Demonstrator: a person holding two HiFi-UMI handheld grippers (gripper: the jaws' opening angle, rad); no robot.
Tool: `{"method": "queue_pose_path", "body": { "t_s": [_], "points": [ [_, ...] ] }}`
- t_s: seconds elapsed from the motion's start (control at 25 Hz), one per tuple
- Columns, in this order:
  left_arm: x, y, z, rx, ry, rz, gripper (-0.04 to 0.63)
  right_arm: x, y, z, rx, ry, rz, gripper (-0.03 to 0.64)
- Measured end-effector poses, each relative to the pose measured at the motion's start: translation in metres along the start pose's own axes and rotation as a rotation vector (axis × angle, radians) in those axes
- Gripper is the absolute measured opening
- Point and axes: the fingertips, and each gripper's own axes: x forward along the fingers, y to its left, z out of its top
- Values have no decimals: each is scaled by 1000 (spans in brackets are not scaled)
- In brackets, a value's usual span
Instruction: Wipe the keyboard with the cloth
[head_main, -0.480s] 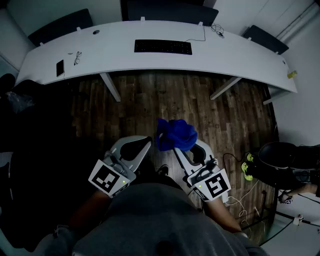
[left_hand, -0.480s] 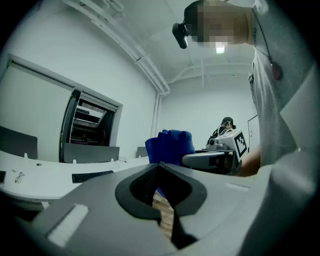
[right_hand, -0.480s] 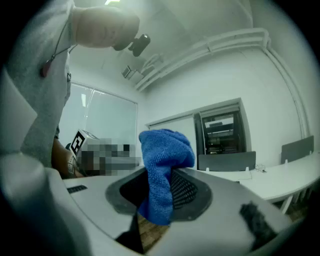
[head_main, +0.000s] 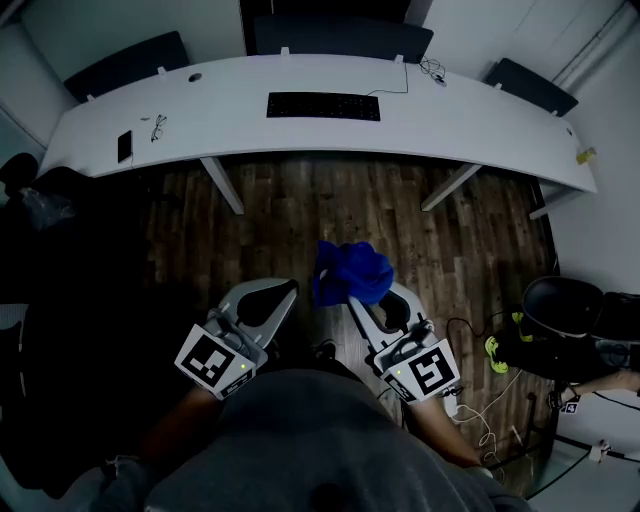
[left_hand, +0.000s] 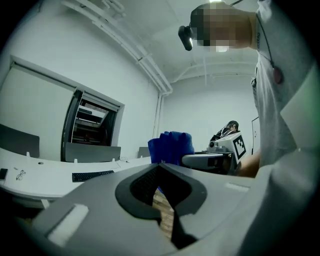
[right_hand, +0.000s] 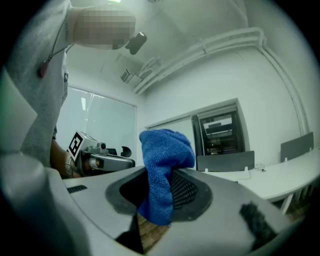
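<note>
Your right tongs (head_main: 352, 297) are clamped on the blue cloth (head_main: 352, 270), which bunches up above the jaw tips, low over the wooden floor (head_main: 330, 205) in front of you. Your left tongs (head_main: 289, 288) hang just beside them, jaws together with nothing between. The black keyboard (head_main: 323, 105) lies well apart from both, around the middle of the curved white worktop (head_main: 480, 120).

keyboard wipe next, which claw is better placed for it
Right. The right claw is shut on the blue cloth, while the left claw is shut and empty. Both are about equally far from the keyboard on the white desk.
</note>
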Motion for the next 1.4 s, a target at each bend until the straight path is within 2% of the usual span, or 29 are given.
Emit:
{"method": "queue_pose_path", "body": {
  "t_s": [0.36, 0.52, 0.68, 0.96, 1.4],
  "points": [
    [28, -22, 0, 48, 8, 38, 6, -17, -18, 1, 12, -15, 72, 118],
    [33, -22, -1, 15, -6, 34, 6, -16, -27, -2, 24, -14, 74, 118],
    [37, -7, -6, 23, 8, 42, 6, -2, -34, -6, 28, -8, 74, 118],
    [56, 45, -10, 29, 4, 20, 8, 44, -53, -11, -4, 31, 62, 118],
    [85, 169, 0, 8, -3, -6, 8, 155, -91, -9, -27, 77, 19, 118]
  ]
}}
